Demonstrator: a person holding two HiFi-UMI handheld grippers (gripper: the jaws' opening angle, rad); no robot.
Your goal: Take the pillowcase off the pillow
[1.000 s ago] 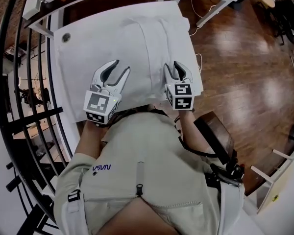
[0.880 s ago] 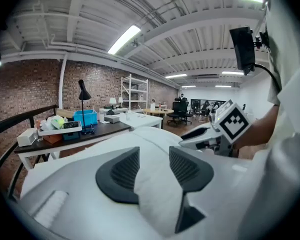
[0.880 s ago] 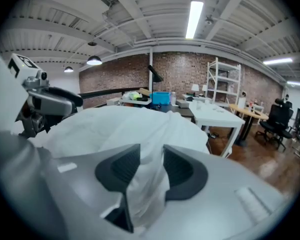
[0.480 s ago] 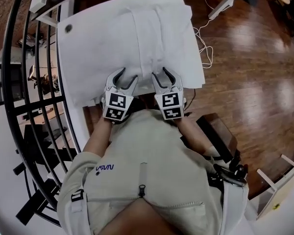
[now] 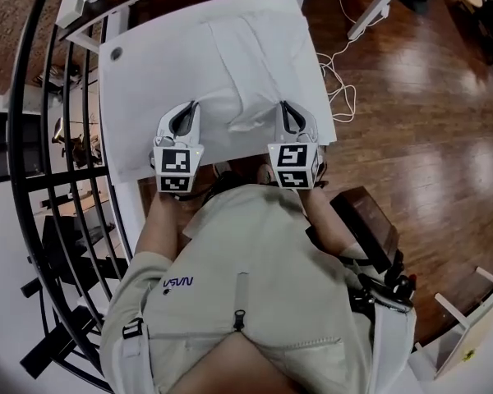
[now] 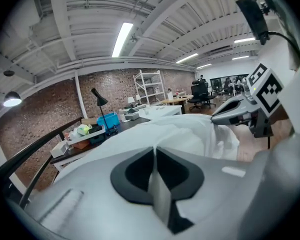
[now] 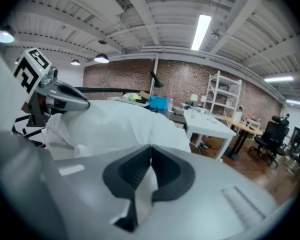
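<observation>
Spread wider apart than half a second earlier, the left hand-held gripper [image 5: 181, 120] and the right hand-held gripper [image 5: 290, 117], jaws just closed, each clamp the near edge of the one filled white pillowcase [image 5: 255, 60], which lies on the single white worktop [image 5: 135, 89].

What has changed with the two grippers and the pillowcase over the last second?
Both pairs of jaws have just been closing. The left gripper and the right gripper, open before, are now shut on the near edge of the pillowcase, each pinching white fabric. They have also spread a little apart since half a second ago. The pillowcase still lies on the white table.
</observation>
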